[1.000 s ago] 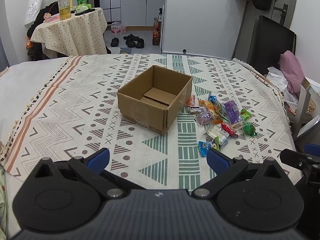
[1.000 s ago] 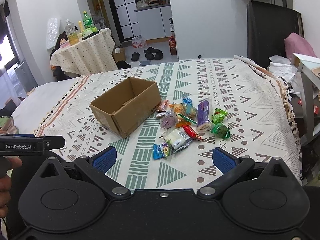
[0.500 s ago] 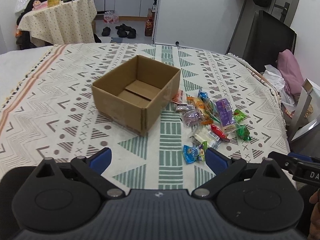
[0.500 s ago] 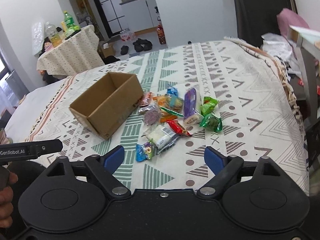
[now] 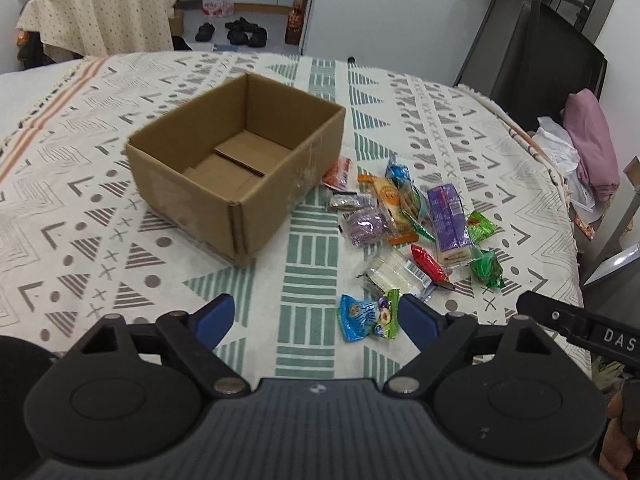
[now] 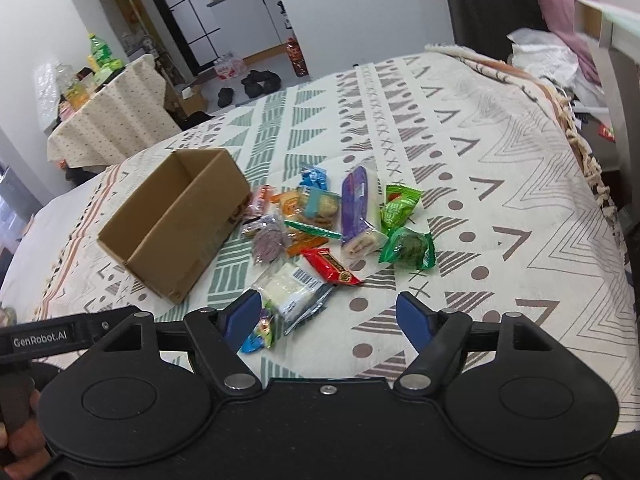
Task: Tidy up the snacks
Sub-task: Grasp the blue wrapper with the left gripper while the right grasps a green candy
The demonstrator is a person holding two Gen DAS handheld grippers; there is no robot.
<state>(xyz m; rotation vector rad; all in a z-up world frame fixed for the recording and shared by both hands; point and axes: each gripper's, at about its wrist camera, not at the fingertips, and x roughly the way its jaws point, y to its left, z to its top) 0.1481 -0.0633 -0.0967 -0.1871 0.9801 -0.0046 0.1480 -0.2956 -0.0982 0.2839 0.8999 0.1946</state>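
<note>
An open cardboard box (image 5: 236, 176) sits on a patterned cloth (image 5: 80, 208), its inside holding only its own bottom flaps. Just to its right lies a loose heap of wrapped snacks (image 5: 404, 216): a long purple pack (image 5: 446, 212) at the heap's right side, two green packets (image 5: 486, 266) beyond it, a red bar (image 5: 428, 264) and a clear white pack (image 5: 394, 274) on the near side, and a blue packet (image 5: 366, 318) nearest of all (its tail end green and purple). The left gripper (image 5: 316, 318) hangs over the cloth near that blue packet, its jaws apart and just now narrowing, nothing pressed between them. The right gripper (image 6: 330, 316) hovers by the near edge of the heap, its jaws likewise apart and just now narrowing, with only bare cloth in the gap.
</note>
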